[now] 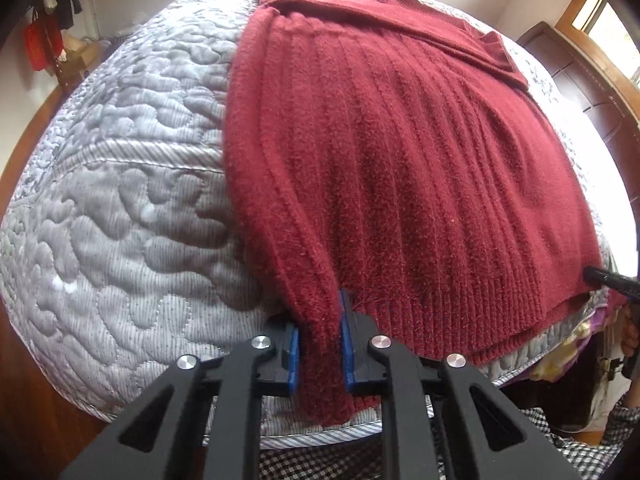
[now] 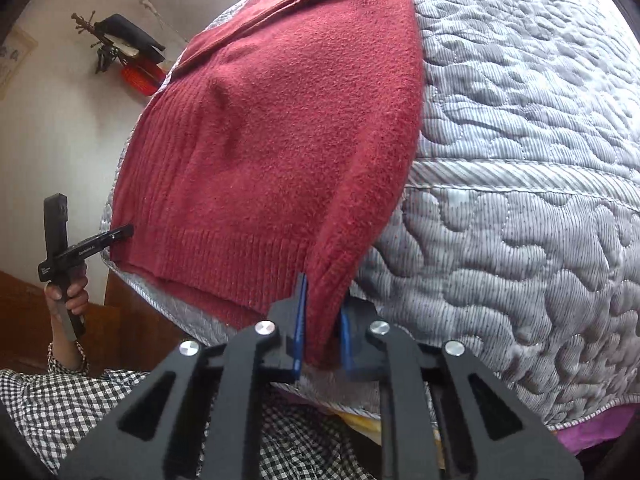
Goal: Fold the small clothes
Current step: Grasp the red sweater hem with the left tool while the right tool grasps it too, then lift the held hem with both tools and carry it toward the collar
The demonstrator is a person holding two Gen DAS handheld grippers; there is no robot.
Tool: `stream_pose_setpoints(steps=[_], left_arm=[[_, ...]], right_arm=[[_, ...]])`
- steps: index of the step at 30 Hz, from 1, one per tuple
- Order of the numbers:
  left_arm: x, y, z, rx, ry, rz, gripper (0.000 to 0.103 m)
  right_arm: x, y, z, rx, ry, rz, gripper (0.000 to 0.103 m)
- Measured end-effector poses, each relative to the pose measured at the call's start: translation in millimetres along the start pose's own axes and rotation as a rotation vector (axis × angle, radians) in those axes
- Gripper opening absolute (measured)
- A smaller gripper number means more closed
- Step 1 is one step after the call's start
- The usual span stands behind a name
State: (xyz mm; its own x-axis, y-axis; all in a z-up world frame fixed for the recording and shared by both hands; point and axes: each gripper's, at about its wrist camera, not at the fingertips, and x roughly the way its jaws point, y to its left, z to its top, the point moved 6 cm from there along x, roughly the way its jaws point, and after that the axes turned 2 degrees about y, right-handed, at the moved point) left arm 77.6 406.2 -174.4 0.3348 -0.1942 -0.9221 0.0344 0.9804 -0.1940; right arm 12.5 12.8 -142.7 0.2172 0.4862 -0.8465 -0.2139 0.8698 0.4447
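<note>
A dark red knit sweater (image 1: 400, 152) lies flat on a grey quilted mattress (image 1: 120, 184), its ribbed hem near the front edge and its collar far away. My left gripper (image 1: 320, 340) is shut on the left sleeve (image 1: 280, 220), whose cuff hangs down between the blue pads over the mattress edge. In the right wrist view my right gripper (image 2: 322, 328) is shut on the right sleeve (image 2: 372, 200) of the sweater (image 2: 272, 128). The right gripper (image 1: 600, 276) also shows by the hem's right corner. A hand holds the left gripper (image 2: 120, 234) at the hem's left corner.
Dark wooden furniture (image 1: 580, 80) stands beyond the mattress under a window. Clothes hang on a rack (image 1: 48, 32) by the wall. A person's checked garment (image 2: 80, 408) fills the foreground. Purple and yellow bedding (image 1: 568, 344) shows below the mattress edge.
</note>
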Motion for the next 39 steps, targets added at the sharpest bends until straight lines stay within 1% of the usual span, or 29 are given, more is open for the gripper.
stream_pose_setpoints(steps=[5, 8, 12, 14, 17, 20, 25, 28, 32, 33, 34, 35, 36, 37, 39], left_arm=[[-28, 4, 10, -0.037, -0.066, -0.127, 0.013], [-47, 5, 26, -0.043, -0.125, -0.164, 0.013], [-64, 8, 55, -0.036, -0.199, -0.148, 0.012], [-67, 9, 69, -0.035, -0.214, -0.134, 0.012], [-66, 8, 93, -0.028, -0.228, -0.113, 0.012], [-61, 10, 114, -0.039, -0.23, -0.11, 0.012], [-44, 19, 153, -0.097, -0.234, -0.129, 0.012], [-23, 28, 174, -0.141, -0.208, -0.112, 0.012], [12, 45, 191, -0.208, -0.148, -0.102, 0.012], [18, 48, 193, -0.219, -0.138, -0.108, 0.012], [24, 51, 195, -0.228, -0.126, -0.118, 0.015], [27, 54, 195, -0.243, -0.115, -0.135, 0.016], [27, 57, 195, -0.257, -0.109, -0.158, 0.017], [25, 59, 195, -0.264, -0.106, -0.182, 0.017], [17, 63, 194, -0.261, -0.11, -0.213, 0.019]], right_arm=[[-23, 11, 12, 0.007, -0.054, 0.099, 0.011], [-42, 18, 25, 0.007, -0.098, 0.137, 0.011], [-59, 23, 50, -0.016, -0.138, 0.105, 0.011], [-62, 22, 64, -0.019, -0.144, 0.089, 0.011], [-61, 18, 89, -0.01, -0.143, 0.07, 0.007], [-60, 10, 113, 0.012, -0.148, 0.074, 0.006], [-52, -14, 156, 0.077, -0.16, 0.079, 0.006], [-41, -37, 180, 0.137, -0.144, 0.093, 0.006], [-16, -57, 203, 0.201, -0.101, 0.091, 0.006], [-9, -60, 207, 0.214, -0.086, 0.097, 0.007], [-4, -64, 210, 0.233, -0.078, 0.1, 0.008], [-2, -67, 211, 0.245, -0.071, 0.11, 0.009], [-1, -69, 212, 0.246, -0.062, 0.119, 0.01], [-2, -71, 212, 0.246, -0.059, 0.131, 0.013], [-9, -72, 211, 0.243, -0.071, 0.156, 0.017]])
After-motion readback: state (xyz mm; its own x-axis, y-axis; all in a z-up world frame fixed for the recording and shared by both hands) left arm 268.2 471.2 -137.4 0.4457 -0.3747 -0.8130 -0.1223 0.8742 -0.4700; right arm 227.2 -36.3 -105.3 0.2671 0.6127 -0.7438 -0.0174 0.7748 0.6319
